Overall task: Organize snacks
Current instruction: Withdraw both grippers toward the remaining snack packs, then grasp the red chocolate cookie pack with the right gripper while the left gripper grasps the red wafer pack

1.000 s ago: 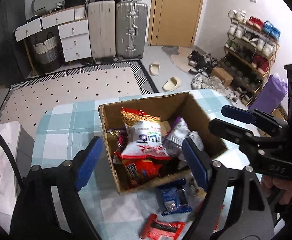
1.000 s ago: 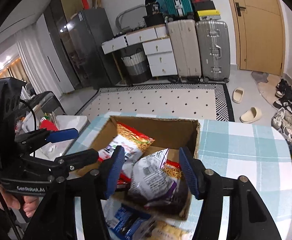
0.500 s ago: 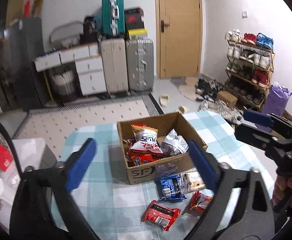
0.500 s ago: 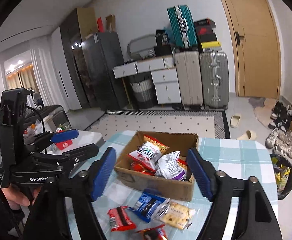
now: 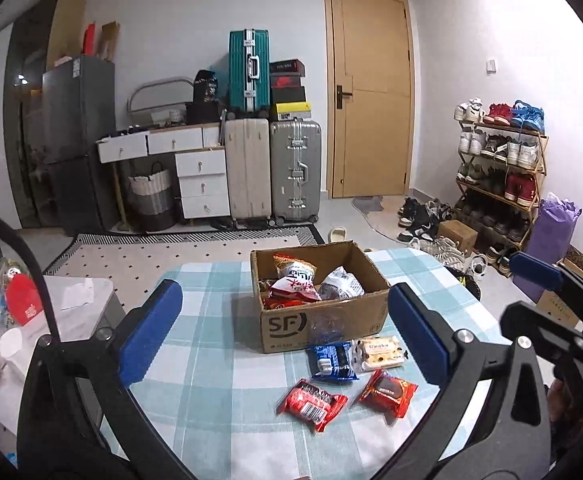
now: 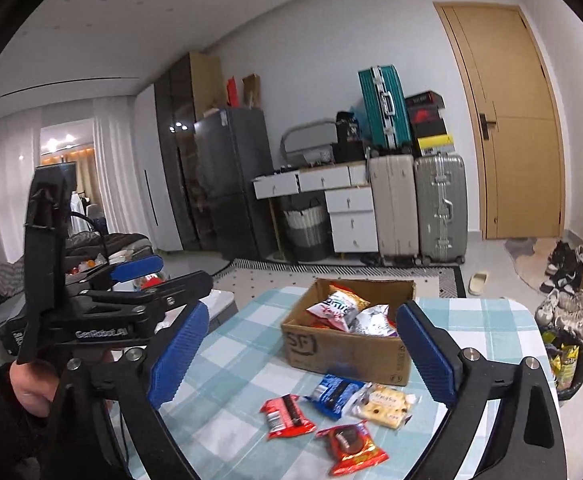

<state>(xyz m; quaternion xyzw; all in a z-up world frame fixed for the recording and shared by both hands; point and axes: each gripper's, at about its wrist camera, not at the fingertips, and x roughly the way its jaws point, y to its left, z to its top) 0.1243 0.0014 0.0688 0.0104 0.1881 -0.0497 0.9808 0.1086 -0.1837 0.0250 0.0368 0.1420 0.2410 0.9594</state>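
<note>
A cardboard box (image 5: 325,326) marked SF holds several snack bags on the checked table (image 5: 211,344); it also shows in the right wrist view (image 6: 343,350). In front of it lie a blue packet (image 5: 331,362), a pale biscuit packet (image 5: 383,354) and two red packets (image 5: 311,402) (image 5: 387,392). The right wrist view shows them too: blue packet (image 6: 333,394), biscuit packet (image 6: 385,404), red packets (image 6: 287,416) (image 6: 349,446). My left gripper (image 5: 283,334) is open and empty, held back above the table. My right gripper (image 6: 301,356) is open and empty, likewise held back.
A white side table (image 5: 79,300) with red items stands left of the table. Suitcases (image 5: 295,168) and drawers (image 5: 201,178) line the far wall by a wooden door (image 5: 371,120). A shoe rack (image 5: 499,172) stands right. A bin (image 6: 563,364) sits by the table's right edge.
Both grippers have pulled back and up from the box; the box now looks smaller and the loose packets in front of it are in full view.
</note>
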